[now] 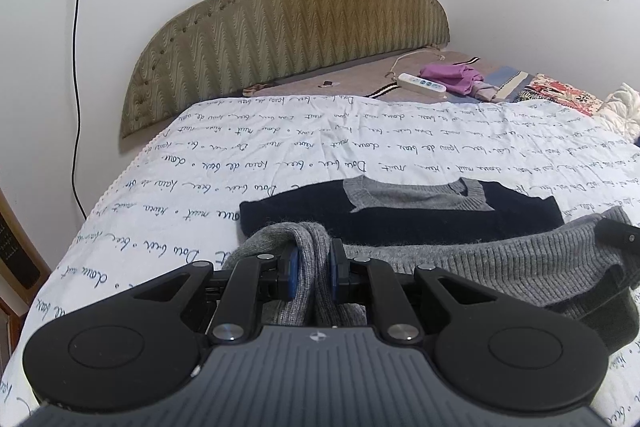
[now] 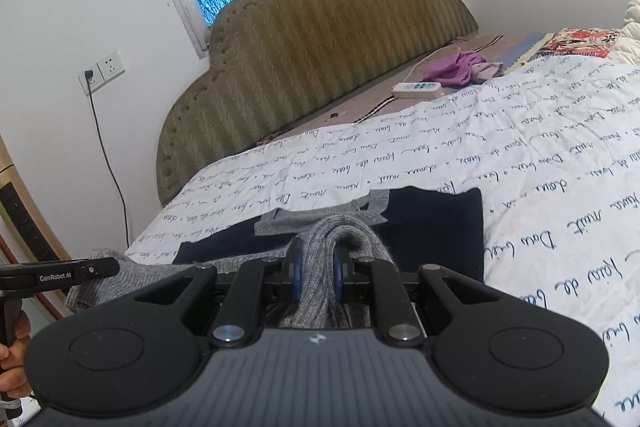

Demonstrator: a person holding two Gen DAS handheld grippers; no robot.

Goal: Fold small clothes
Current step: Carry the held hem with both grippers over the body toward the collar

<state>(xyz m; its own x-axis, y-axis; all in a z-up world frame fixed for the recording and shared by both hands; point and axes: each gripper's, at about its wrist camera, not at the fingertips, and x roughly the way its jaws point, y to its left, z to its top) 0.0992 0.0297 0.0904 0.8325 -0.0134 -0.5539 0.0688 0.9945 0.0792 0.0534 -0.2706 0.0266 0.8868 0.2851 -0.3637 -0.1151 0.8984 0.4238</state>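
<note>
White script-print quilt under everything; we had left gripper and right gripper each clamped on sweater grey hem, long axis running crosswise between them, collar pointing ahead toward headboard.

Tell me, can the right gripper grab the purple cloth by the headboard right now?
Probably not. The right gripper is shut on the sweater's grey hem, so it is busy, and the purple cloth lies far up the bed.

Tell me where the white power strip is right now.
The white power strip lies at the head of the bed, upper right in both wrist views, beside the purple cloth below the headboard.
</note>
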